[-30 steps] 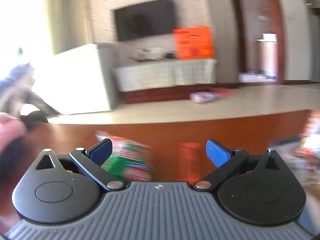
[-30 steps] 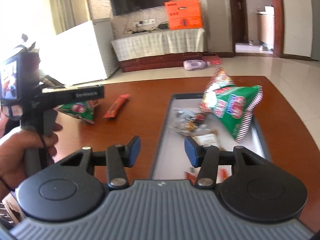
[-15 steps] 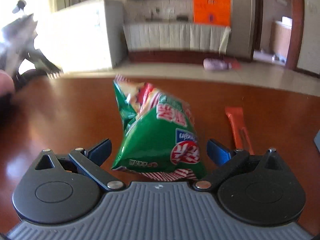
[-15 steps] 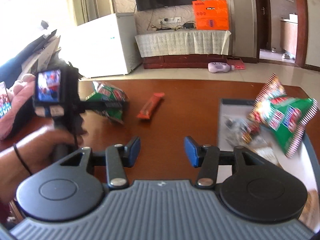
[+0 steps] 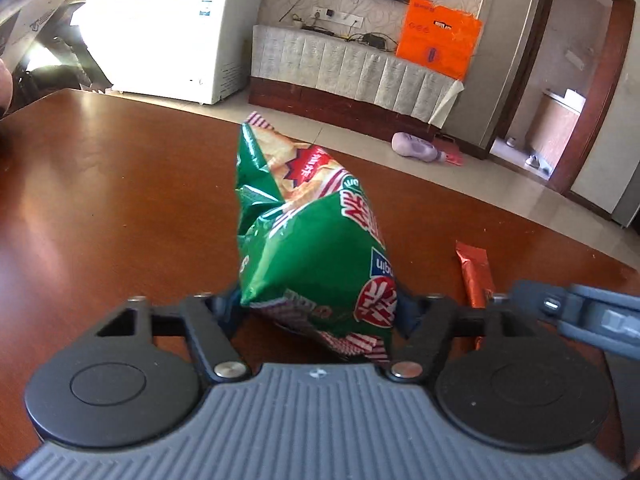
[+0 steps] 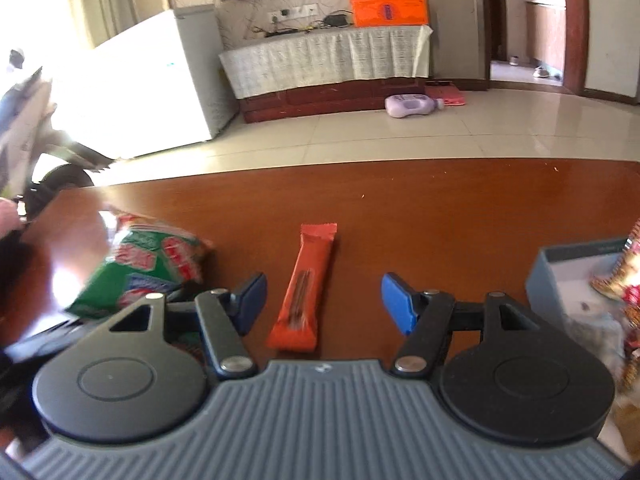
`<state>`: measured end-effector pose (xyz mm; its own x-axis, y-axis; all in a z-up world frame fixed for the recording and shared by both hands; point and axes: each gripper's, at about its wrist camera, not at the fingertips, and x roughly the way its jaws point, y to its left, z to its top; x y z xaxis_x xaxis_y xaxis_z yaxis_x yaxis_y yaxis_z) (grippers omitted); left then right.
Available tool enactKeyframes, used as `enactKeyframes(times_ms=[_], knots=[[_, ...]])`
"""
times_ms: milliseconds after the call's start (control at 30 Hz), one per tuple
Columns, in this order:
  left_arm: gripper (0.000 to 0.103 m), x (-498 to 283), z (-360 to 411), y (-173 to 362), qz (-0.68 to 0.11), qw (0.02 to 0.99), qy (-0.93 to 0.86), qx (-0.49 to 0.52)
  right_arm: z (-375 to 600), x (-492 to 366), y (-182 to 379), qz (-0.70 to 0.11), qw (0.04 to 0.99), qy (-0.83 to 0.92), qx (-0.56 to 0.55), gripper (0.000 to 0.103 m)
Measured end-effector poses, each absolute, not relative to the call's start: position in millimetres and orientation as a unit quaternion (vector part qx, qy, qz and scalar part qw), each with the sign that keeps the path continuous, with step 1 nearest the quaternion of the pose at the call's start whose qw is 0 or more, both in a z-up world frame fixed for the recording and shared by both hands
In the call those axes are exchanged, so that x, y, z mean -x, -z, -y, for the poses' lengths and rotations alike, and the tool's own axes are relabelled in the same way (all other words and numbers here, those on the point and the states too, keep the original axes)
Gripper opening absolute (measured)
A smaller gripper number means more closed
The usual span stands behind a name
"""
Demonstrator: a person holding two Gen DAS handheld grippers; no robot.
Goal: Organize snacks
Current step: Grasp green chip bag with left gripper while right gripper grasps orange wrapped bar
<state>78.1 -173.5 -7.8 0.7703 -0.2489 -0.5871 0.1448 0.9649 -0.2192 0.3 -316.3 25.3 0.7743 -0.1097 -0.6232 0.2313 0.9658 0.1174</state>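
The left gripper [image 5: 318,312] is closing on the green bag [image 5: 316,248], while the right gripper [image 6: 322,302], opening, now straddles the orange bar [image 6: 306,288] instead of the tray [image 6: 560,276].

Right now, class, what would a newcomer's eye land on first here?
A crinkled green snack bag fills the left tongs, which are closing on it. An orange snack bar lies on the brown table between the opening right tongs.

Little can be read. On the green snack bag [image 5: 320,256] between the left tool's jaws, white Chinese characters in red ovals and part of a blue label ending "gin" are seen, upside down. Print on the orange box [image 5: 438,36] far beyond: illegible.
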Motion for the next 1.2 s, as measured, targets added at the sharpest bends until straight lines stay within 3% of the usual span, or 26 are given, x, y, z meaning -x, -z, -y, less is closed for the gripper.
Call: enactKeyframes(times_ms=[300,700,867,1200], knots=[[0.067,-70.8,164.1,8.5,-0.320,0.938,0.104,0.087,300.9,-25.3,6.1,-0.342,0.930,0.125,-0.056,0.067],[0.067,-62.7,163.3,7.6,-0.320,0.937,0.108,0.090,299.6,-29.9,3.9,-0.340,0.933,0.116,-0.034,0.068],[0.064,-63.0,159.9,9.8,-0.319,0.937,0.106,0.094,291.6,-28.5,-1.5,-0.346,0.935,0.066,-0.024,0.024],[0.057,-58.9,155.4,9.6,-0.317,0.937,0.103,0.104,283.5,-0.2,-8.9,-0.365,0.931,0.027,-0.006,0.024]])
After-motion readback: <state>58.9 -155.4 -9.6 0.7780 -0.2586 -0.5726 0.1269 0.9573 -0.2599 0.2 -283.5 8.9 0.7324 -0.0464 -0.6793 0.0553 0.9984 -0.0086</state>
